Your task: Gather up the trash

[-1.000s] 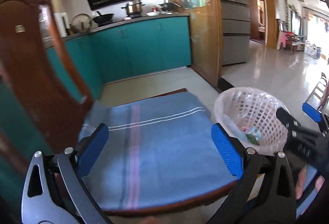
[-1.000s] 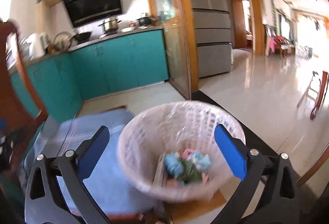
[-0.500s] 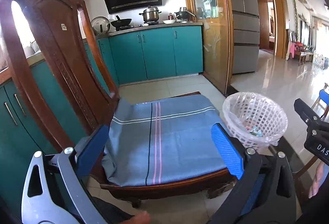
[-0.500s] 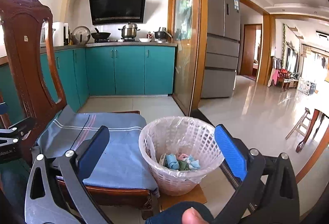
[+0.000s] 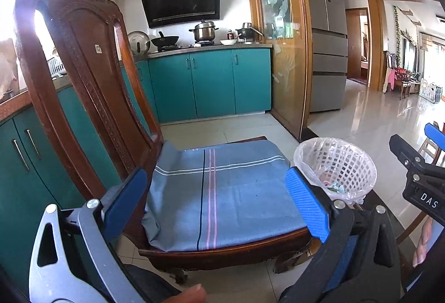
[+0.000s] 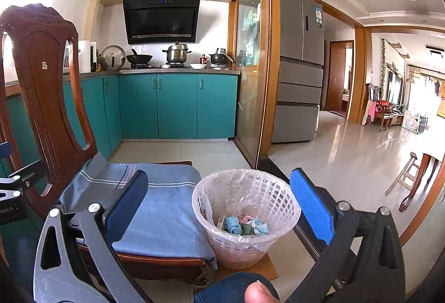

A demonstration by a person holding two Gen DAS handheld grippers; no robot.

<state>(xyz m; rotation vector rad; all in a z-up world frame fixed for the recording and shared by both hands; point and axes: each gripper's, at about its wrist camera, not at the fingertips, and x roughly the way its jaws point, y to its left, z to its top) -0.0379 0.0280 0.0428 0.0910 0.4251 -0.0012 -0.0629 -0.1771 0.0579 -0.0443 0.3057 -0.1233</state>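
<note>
White plastic lattice forms the waste basket [image 6: 246, 216], lined with a clear bag and standing on a small brown board on the floor, just right of the wooden chair [image 5: 83, 80]. In the right wrist view the basket sits between the two blue pads of the right gripper [image 6: 219, 205], low and near, a little right of centre. Crumpled trash [image 6: 242, 225] in pale blue, green and pink lies at the bottom of it. The right gripper is spread wide with nothing between its pads.

In the left wrist view the left gripper [image 5: 219, 203] is likewise spread wide and holds nothing. Its pads frame the chair seat, which is covered by a blue cloth [image 5: 222, 197] with pink and white stripes. No loose trash shows on the cloth. From this side the basket [image 5: 336, 166] stands beyond the gripper's right pad, just past the right edge of the seat, and part of the right gripper shows at the far right edge of the view, well right of the basket.

Teal cabinets [image 6: 178, 105] run along the far wall under a black range hood [image 6: 161, 20], with pots on the stove. A grey fridge [image 6: 301, 66] stands to the right of a glass partition, and a glossy tiled floor [image 6: 347, 158] stretches away on the right.
</note>
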